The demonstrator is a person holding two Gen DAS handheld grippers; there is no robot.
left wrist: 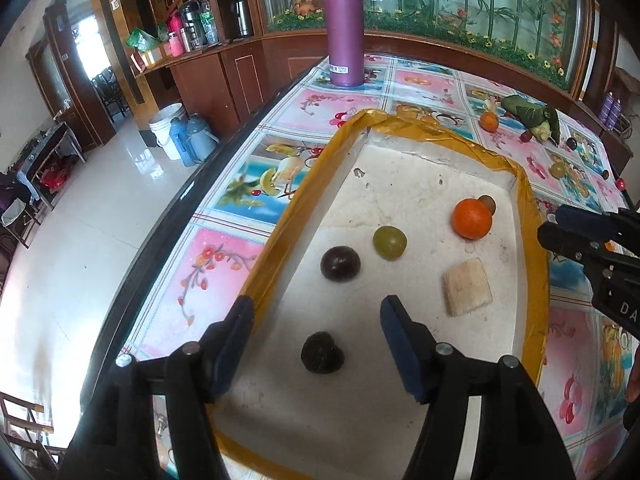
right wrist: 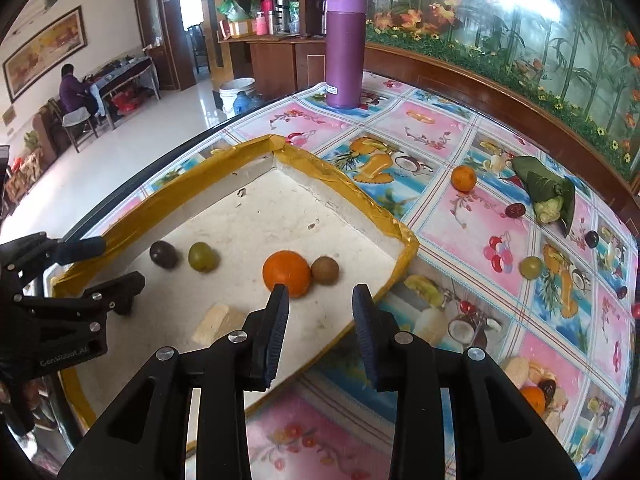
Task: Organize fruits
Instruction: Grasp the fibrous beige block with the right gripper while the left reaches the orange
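Left wrist view: the left gripper [left wrist: 316, 334] hangs over the shallow white foam tray edged with yellow tape [left wrist: 532, 216], its fingers spread with nothing between them; a dark wrinkled round fruit [left wrist: 322, 353] lies on the tray floor below.

Right wrist view: the right gripper [right wrist: 320, 316] has its fingers parted and empty, just beside the round orange citrus fruit [right wrist: 287, 273] inside the tray, on the fruit-patterned worktop [right wrist: 448, 220].
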